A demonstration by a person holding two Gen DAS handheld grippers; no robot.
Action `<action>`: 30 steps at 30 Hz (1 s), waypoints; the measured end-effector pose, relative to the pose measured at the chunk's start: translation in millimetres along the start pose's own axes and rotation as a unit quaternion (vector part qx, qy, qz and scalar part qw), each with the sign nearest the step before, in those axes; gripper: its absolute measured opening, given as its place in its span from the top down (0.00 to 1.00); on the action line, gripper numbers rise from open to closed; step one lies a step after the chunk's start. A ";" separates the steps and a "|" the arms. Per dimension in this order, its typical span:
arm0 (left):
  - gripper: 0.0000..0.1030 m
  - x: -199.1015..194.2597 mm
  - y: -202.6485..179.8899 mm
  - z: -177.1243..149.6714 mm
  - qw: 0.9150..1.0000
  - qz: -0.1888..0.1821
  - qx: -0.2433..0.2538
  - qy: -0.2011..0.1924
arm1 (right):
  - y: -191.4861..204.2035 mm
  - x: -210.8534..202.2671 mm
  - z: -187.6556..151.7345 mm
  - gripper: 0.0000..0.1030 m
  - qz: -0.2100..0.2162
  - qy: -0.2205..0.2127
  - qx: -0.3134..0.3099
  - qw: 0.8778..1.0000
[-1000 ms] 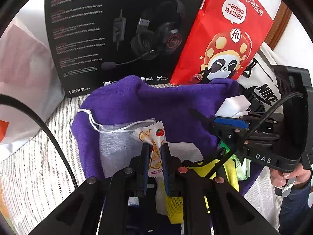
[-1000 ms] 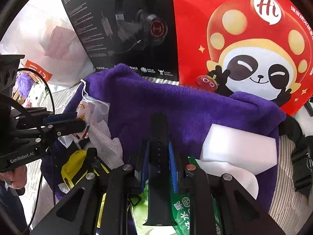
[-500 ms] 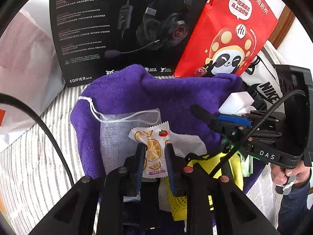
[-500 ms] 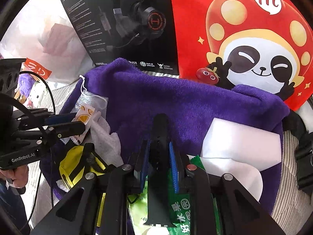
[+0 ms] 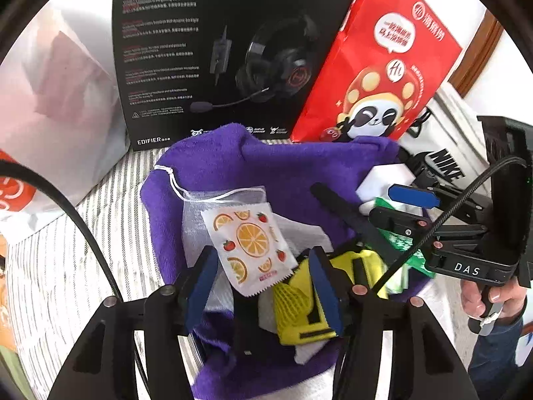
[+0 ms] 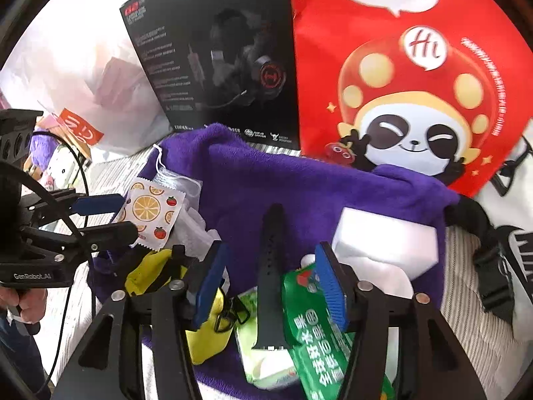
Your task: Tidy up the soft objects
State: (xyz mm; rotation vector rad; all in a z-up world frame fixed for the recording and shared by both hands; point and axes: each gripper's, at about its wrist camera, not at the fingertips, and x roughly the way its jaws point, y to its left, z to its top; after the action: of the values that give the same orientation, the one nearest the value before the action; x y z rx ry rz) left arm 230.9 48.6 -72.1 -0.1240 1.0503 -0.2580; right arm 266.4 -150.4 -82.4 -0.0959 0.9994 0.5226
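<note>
Half a second ago both claws were clenched, the left on the fruit-print sachet, the right on the black watch strap; both have since sprung wide and let go.

The purple towel (image 5: 283,166) spreads over the striped cloth (image 5: 66,266), its far edge against the black headset box (image 5: 216,50) and the red panda bag (image 5: 383,66).

On the towel's right side lies a white foam block (image 6: 386,236).

The left gripper (image 5: 260,280) stands released, blue pads far apart. The fruit-print sachet (image 5: 251,245) lies flat between and just beyond them on a white mesh pouch (image 5: 206,210), long axis running near-right to far-left, touching neither pad so far as can be seen.

The right gripper (image 6: 271,276) is likewise released. The black watch strap (image 6: 271,266) lies between its fingers, long axis pointing straight away, its near end resting on a green packet (image 6: 309,326).

A yellow mesh pouch (image 5: 299,306) sits near the left gripper's right finger.
</note>
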 end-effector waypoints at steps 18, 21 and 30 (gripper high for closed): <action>0.11 -64.8 -41.6 -54.2 0.998 0.049 -0.012 -0.028 | 5.2 -101.4 -59.3 0.15 -0.065 -0.041 0.052 0.996; 0.10 -76.5 -51.2 -65.7 0.997 0.068 -0.009 -0.040 | 7.8 -116.2 -75.6 0.03 -0.079 -0.047 0.060 0.994; 0.08 -114.6 -87.5 -101.8 0.990 0.121 -0.011 -0.078 | 11.2 -147.5 -117.8 0.00 -0.114 -0.055 0.094 0.987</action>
State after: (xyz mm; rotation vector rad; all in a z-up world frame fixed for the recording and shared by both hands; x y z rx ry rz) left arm 75.3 -2.6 -6.5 -0.0345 0.9018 -0.0169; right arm 106.5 -232.6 -24.0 -0.0114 0.9107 0.2206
